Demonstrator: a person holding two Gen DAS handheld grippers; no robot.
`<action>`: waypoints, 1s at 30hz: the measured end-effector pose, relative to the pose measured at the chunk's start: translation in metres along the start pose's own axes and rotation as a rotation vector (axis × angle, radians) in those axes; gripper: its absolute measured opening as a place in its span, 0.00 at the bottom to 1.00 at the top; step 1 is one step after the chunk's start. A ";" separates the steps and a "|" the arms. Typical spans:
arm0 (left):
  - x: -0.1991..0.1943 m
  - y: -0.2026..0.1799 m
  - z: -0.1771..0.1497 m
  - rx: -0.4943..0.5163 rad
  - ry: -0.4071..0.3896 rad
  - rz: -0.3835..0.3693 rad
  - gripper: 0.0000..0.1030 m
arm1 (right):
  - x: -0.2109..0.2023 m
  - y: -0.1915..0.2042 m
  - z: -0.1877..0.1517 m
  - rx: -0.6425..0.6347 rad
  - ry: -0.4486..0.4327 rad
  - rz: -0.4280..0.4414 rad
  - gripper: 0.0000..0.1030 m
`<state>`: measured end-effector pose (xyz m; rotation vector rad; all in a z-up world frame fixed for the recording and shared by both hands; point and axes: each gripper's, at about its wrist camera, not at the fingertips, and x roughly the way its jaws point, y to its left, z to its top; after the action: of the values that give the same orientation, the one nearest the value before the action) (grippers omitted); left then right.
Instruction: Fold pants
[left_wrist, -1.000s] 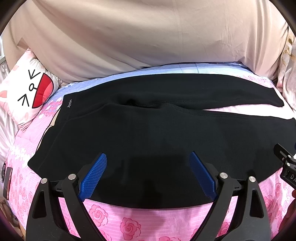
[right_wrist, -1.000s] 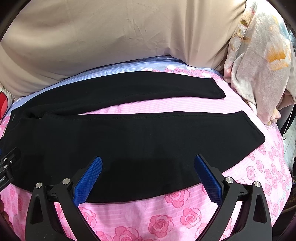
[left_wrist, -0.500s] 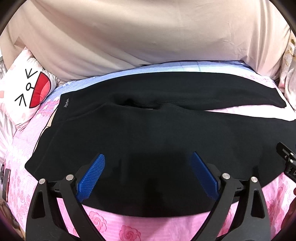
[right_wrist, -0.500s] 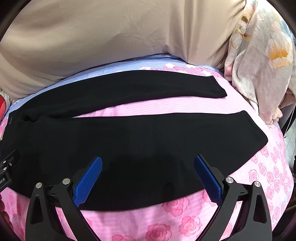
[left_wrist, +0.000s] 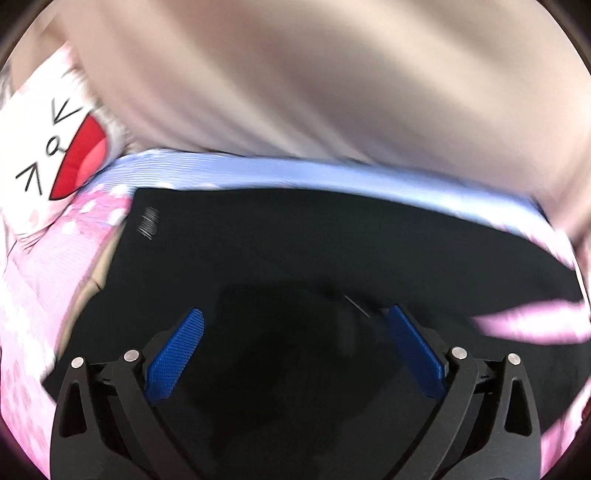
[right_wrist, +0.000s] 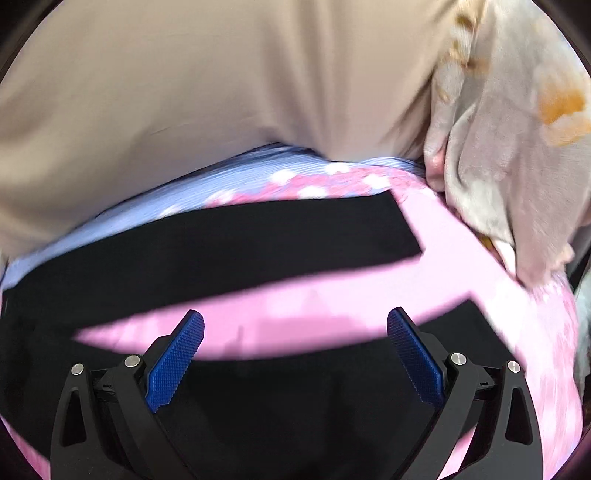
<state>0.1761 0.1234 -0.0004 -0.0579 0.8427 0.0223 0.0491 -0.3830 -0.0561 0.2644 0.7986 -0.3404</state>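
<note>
Black pants (left_wrist: 295, 251) lie spread flat on the pink floral bed sheet (right_wrist: 369, 295), the waistband with its small label (left_wrist: 147, 223) to the left. In the right wrist view the far leg (right_wrist: 258, 240) and the near leg (right_wrist: 295, 406) run rightward with a strip of sheet between them. My left gripper (left_wrist: 294, 314) hovers over the seat of the pants; its jaws are opening and nothing is between them. The blue pads (left_wrist: 177, 354) stand wide apart. My right gripper (right_wrist: 295, 314) is open above the gap between the two legs, holding nothing.
A beige quilt (left_wrist: 314, 92) is bunched along the far side of the bed. A white cartoon pillow (left_wrist: 55, 147) with a red mouth lies at the far left. A pale floral blanket (right_wrist: 517, 147) hangs at the far right. Both views are blurred by motion.
Both grippers have swept forward across the pants toward the far side of the bed. The right one went from the near leg's front edge to the gap between the legs.
</note>
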 end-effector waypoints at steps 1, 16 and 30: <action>0.022 0.028 0.023 -0.037 0.027 0.028 0.95 | 0.023 -0.022 0.021 0.022 0.024 0.005 0.94; 0.173 0.172 0.107 -0.159 0.221 0.127 0.95 | 0.178 -0.093 0.118 -0.014 0.165 -0.053 0.94; 0.140 0.185 0.129 -0.189 0.147 0.127 0.03 | 0.151 -0.068 0.134 -0.053 0.084 0.069 0.15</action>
<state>0.3572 0.3156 -0.0273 -0.1854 0.9881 0.2199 0.2072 -0.5227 -0.0847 0.2571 0.8783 -0.2437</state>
